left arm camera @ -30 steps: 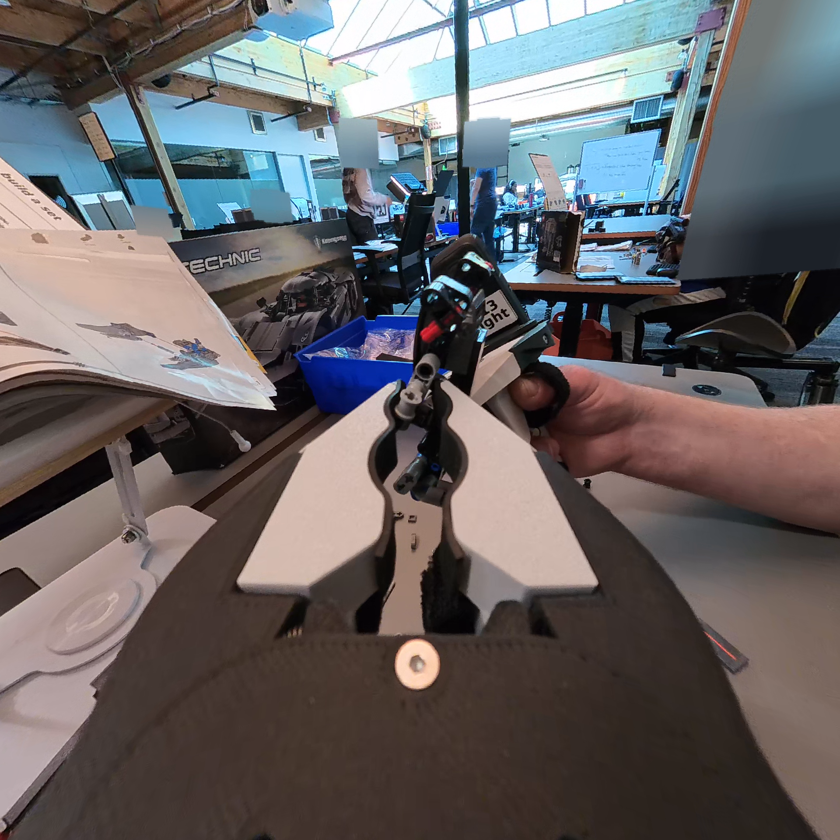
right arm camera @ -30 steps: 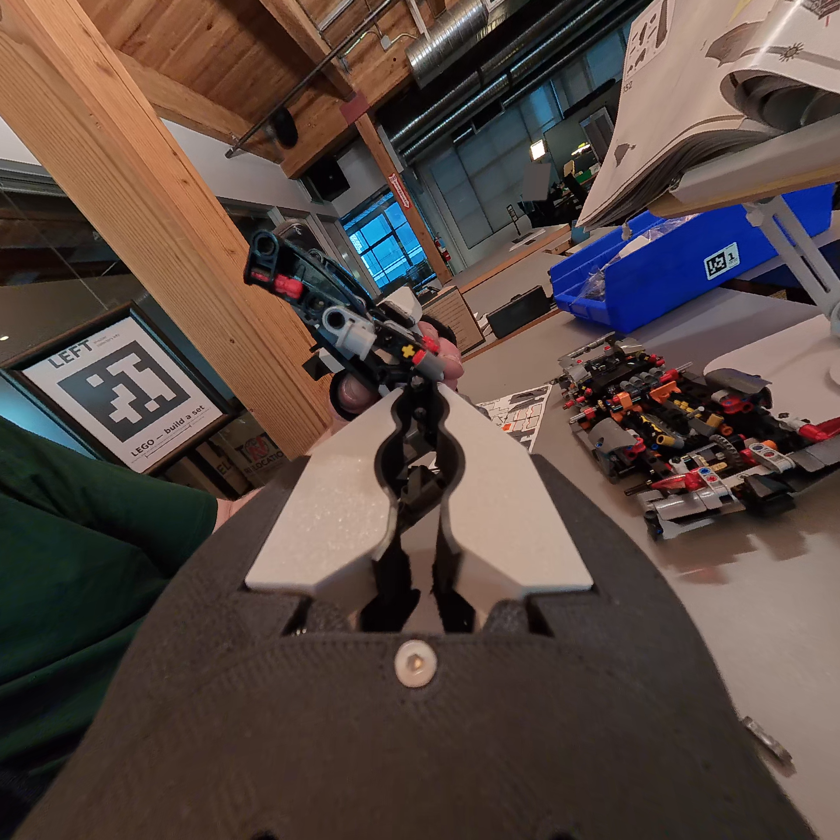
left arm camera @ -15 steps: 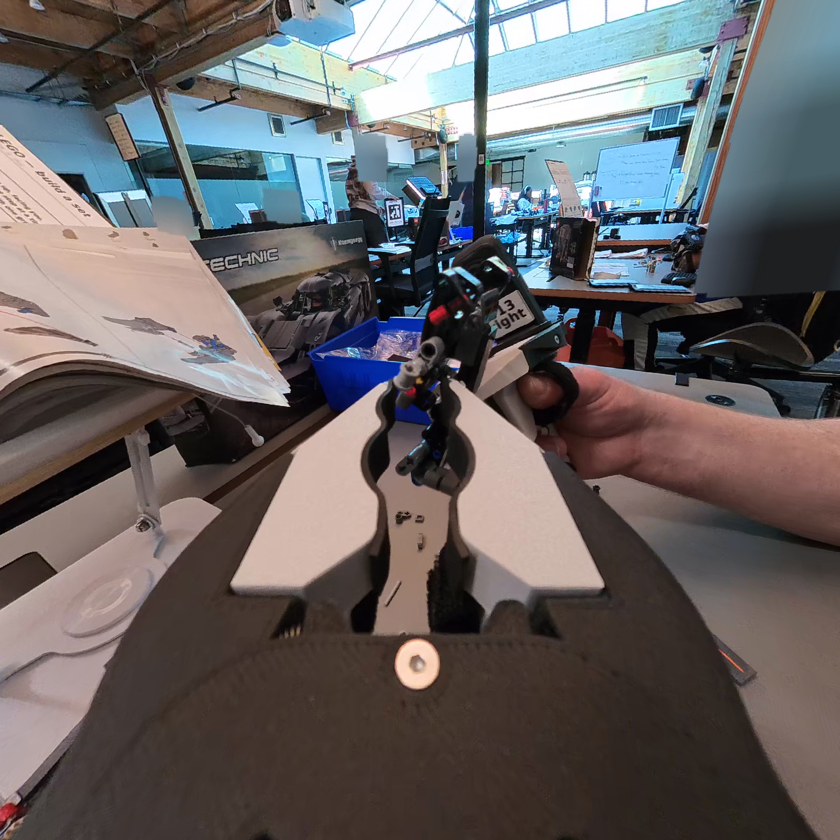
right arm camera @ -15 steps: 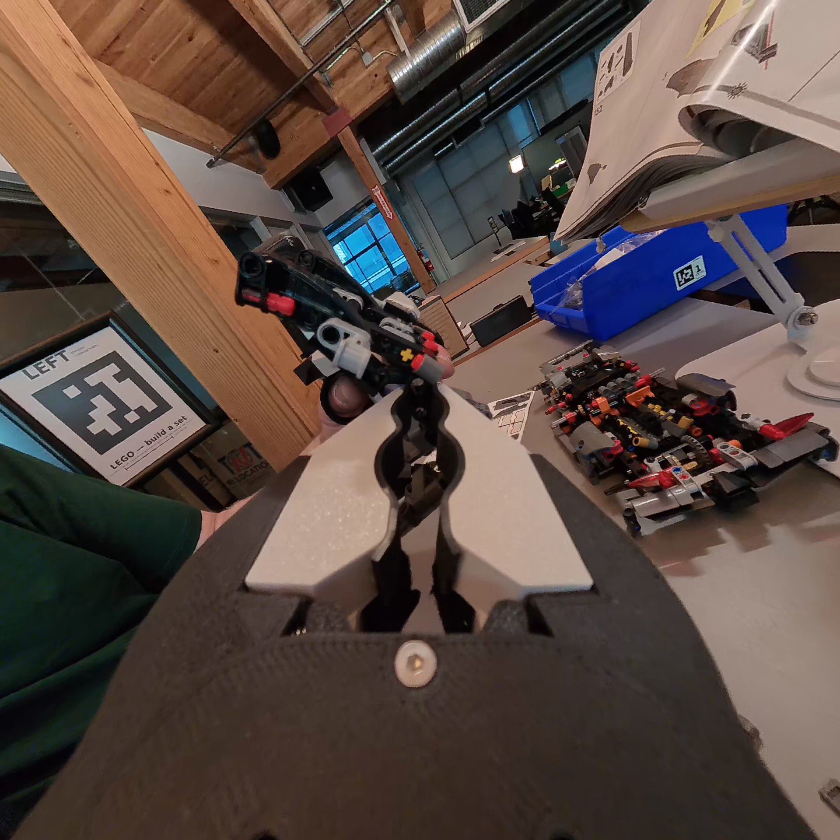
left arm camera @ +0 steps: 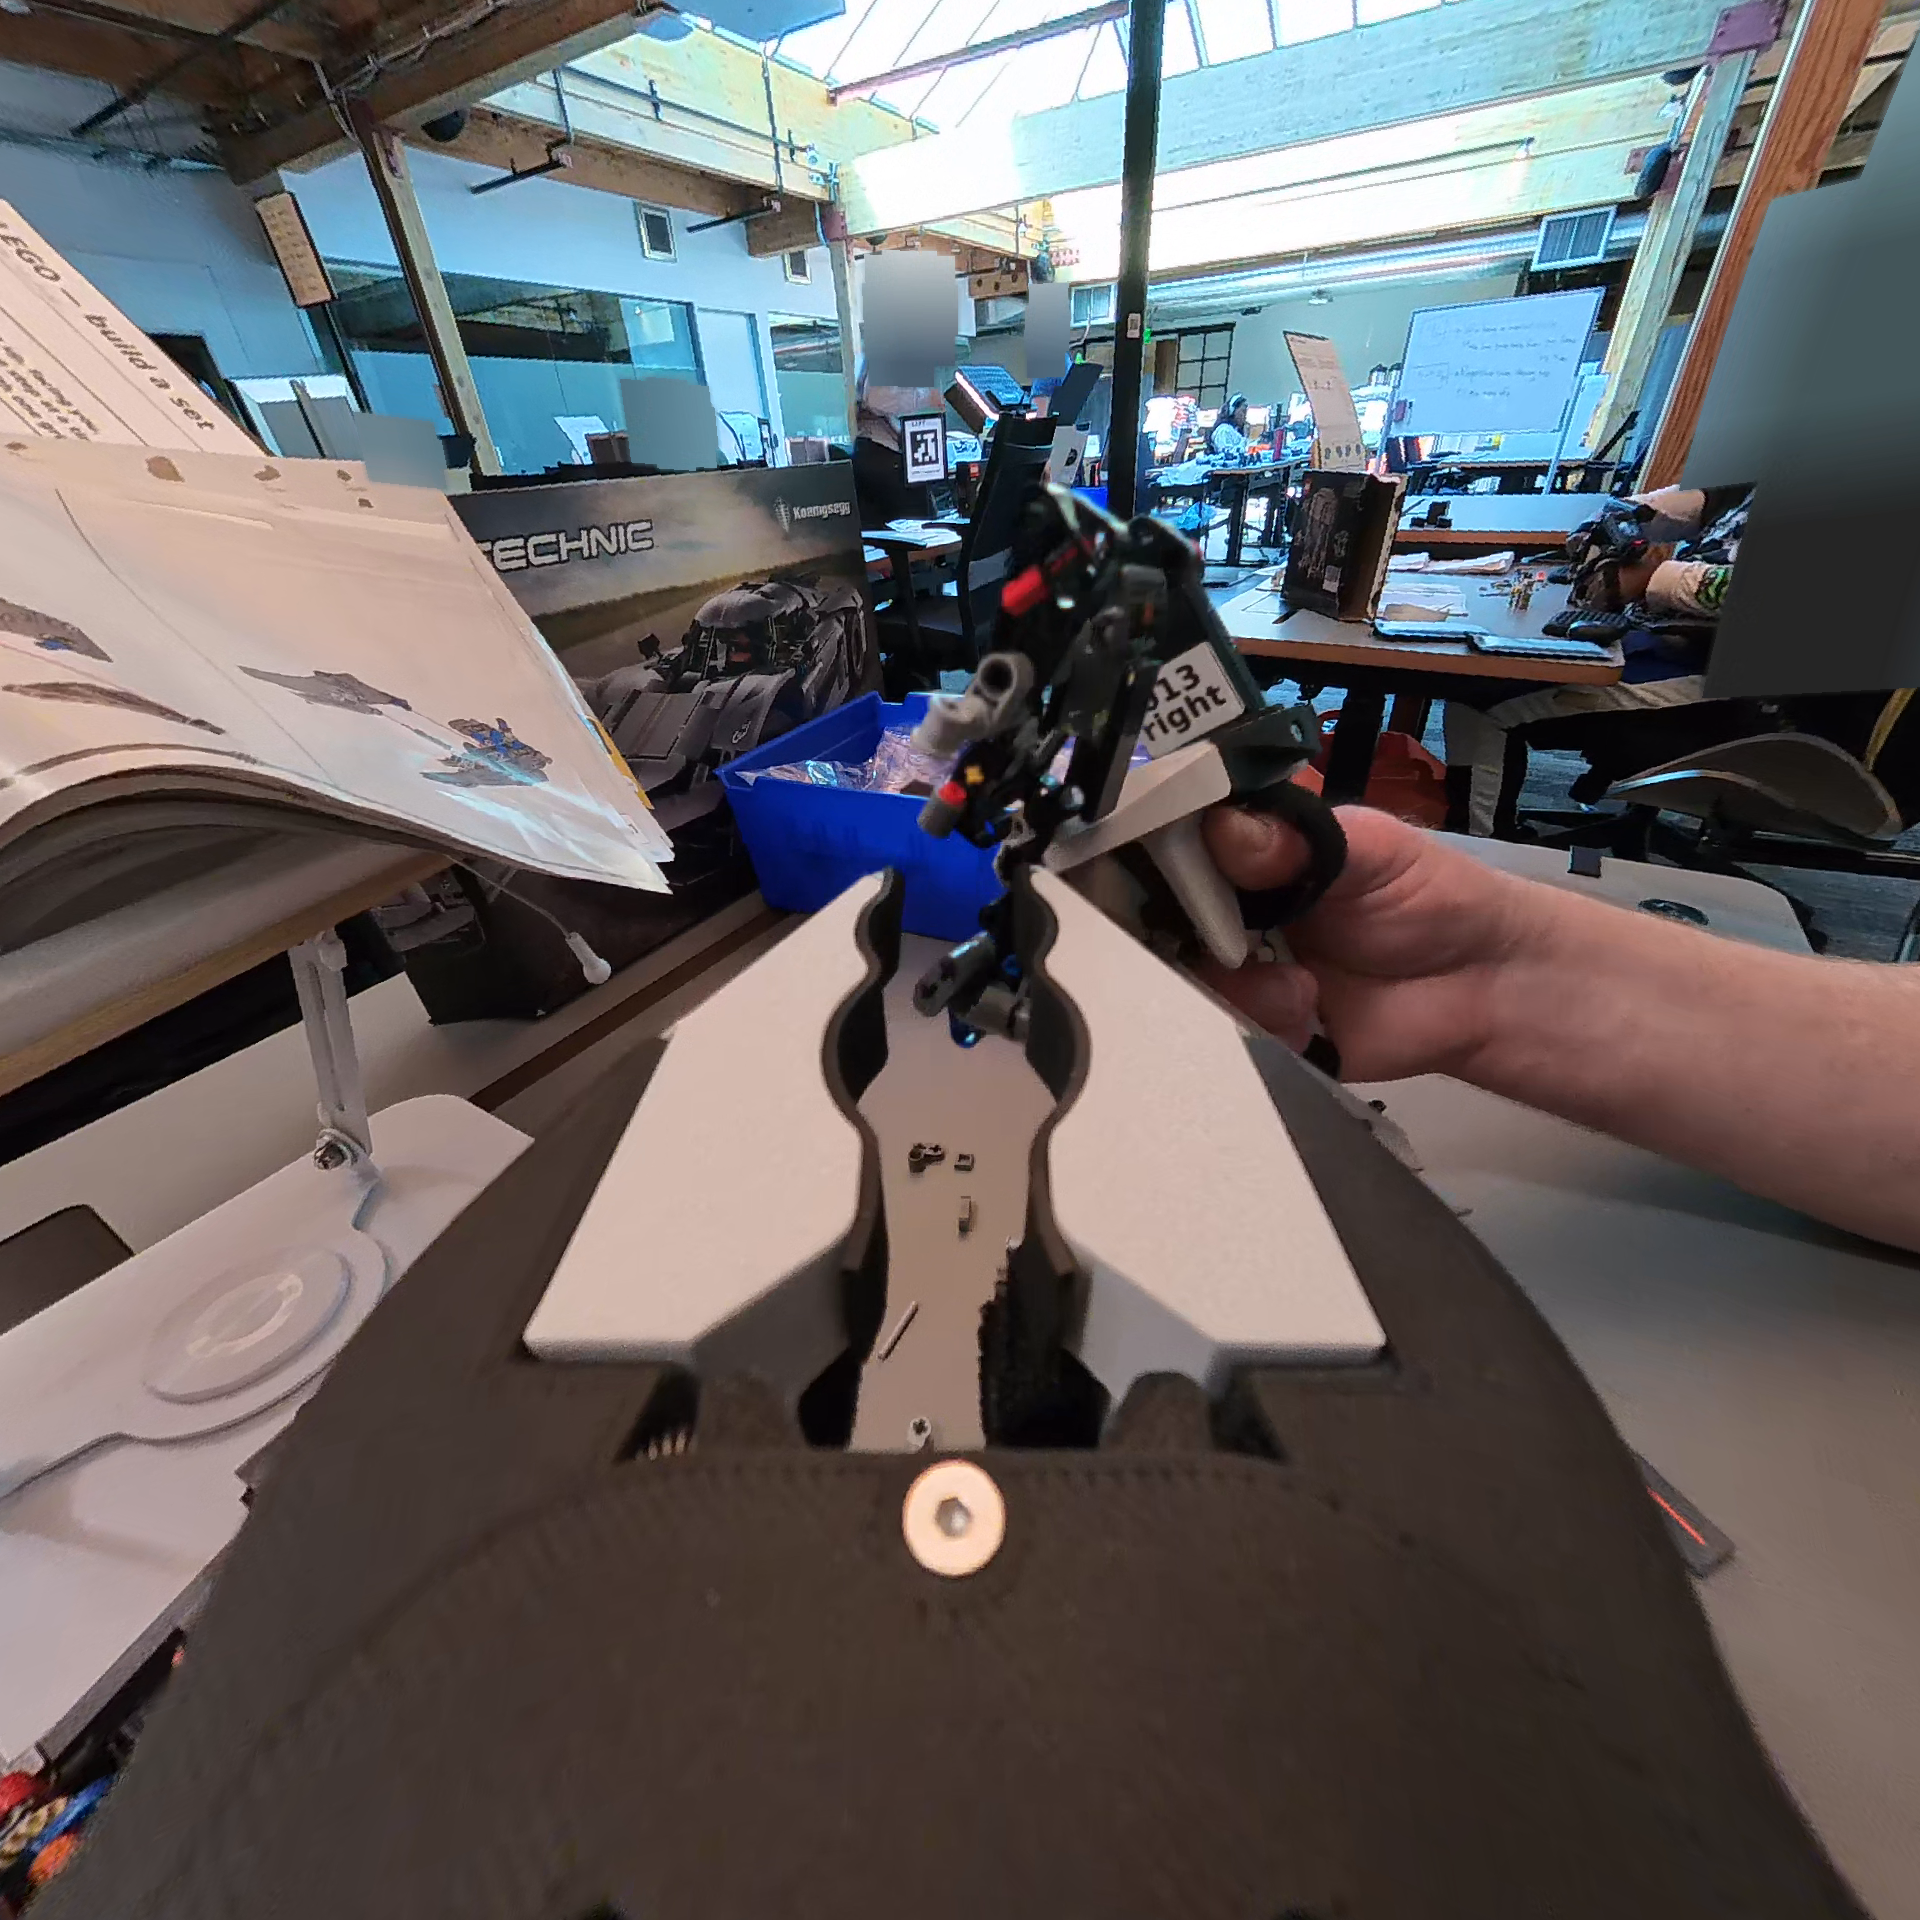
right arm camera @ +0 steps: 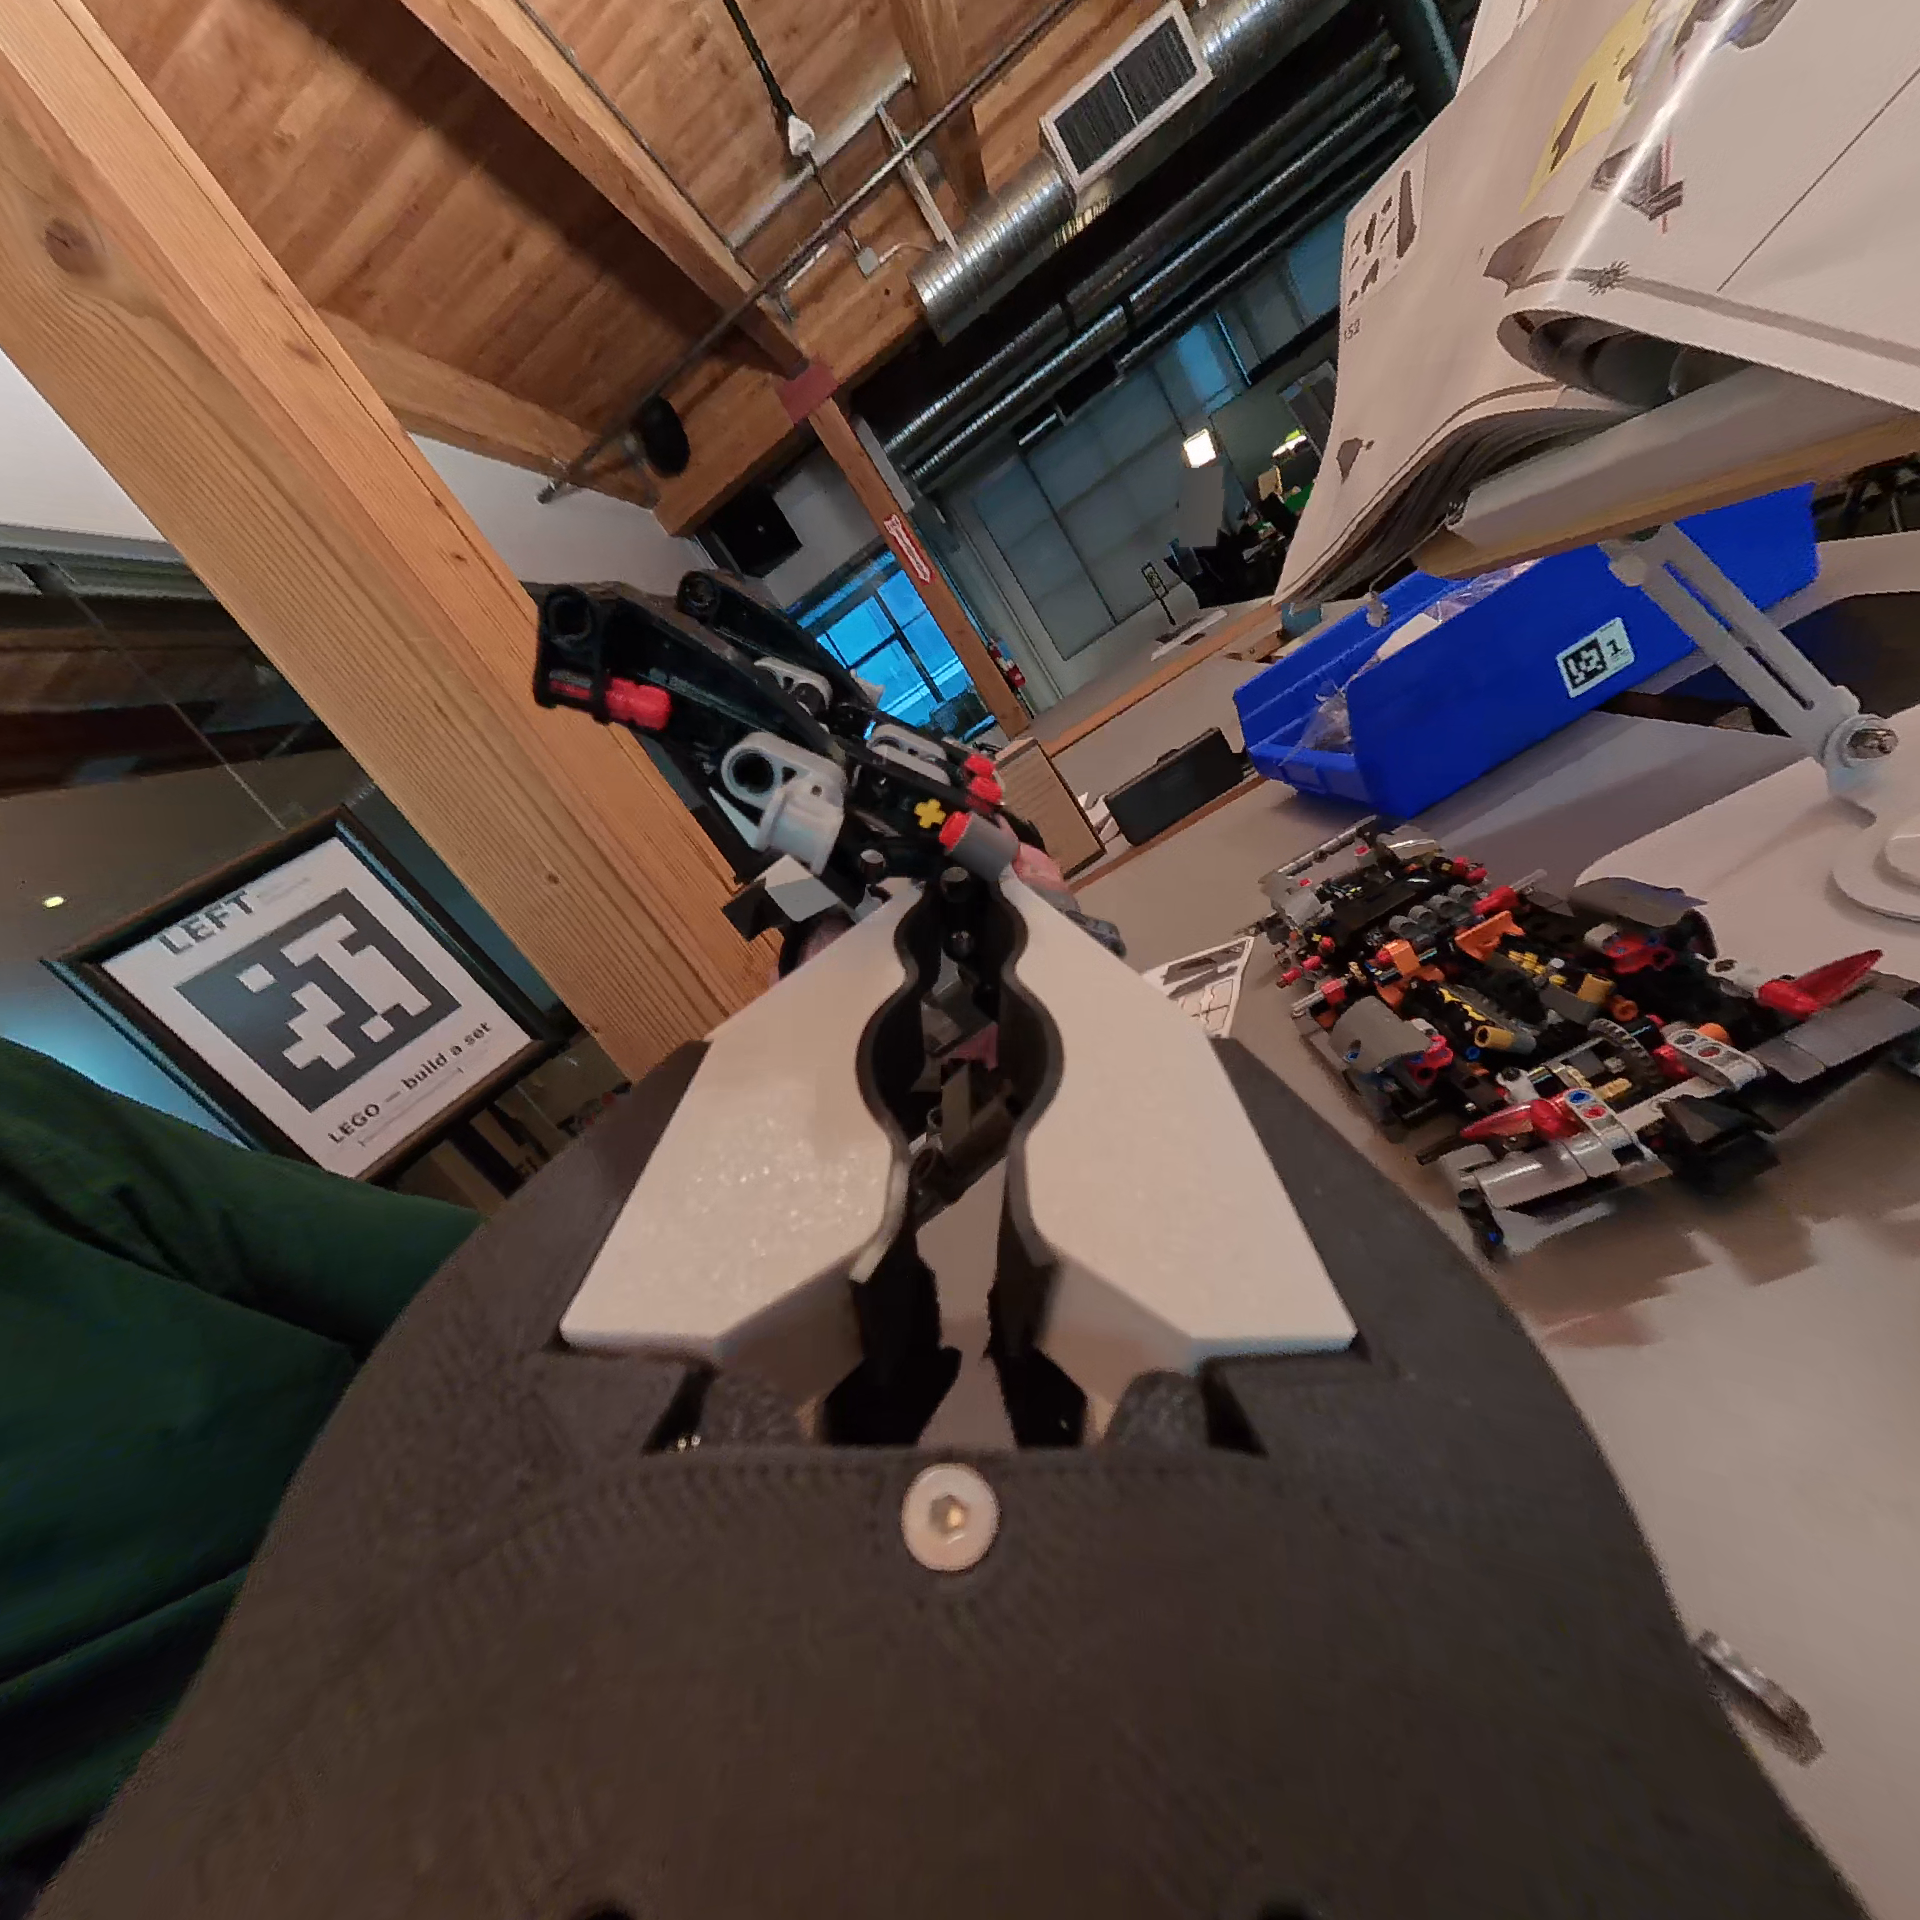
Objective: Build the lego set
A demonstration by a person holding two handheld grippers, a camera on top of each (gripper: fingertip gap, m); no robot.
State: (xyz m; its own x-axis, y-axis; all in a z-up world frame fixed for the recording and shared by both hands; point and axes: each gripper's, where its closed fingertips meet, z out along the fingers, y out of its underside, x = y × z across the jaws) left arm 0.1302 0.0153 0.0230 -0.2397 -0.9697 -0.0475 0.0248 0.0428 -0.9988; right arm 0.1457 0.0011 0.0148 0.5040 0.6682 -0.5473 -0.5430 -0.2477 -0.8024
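Note:
A black Lego sub-assembly (left arm camera: 1060, 707) with red pins and a grey connector is held up in the air. My right gripper (right arm camera: 961, 894) is shut on its lower black beam; the assembly (right arm camera: 790, 769) rises up and left from the fingers. In the left wrist view the right gripper (left arm camera: 1195, 769) shows beyond it, in a hand. My left gripper (left arm camera: 961, 883) is open. The assembly's lower end sits between its fingers, against the right one, with a gap on the left. The partly built car chassis (right arm camera: 1507, 1029) lies on the table (right arm camera: 1714, 1403).
An open instruction book (left arm camera: 260, 644) rests on a white stand (left arm camera: 208, 1340) at the left. The set's box (left arm camera: 675, 603) and a blue bin (left arm camera: 831, 831) of bagged parts stand behind. Small loose parts (left arm camera: 935, 1158) lie on the table below my left gripper. Left and right tips are no more than a few centimetres apart.
The assembly has tilted and drifted right between my left fingers, whose gap has widened slightly. The right gripper has swung nearer the chassis, still shut on the assembly.

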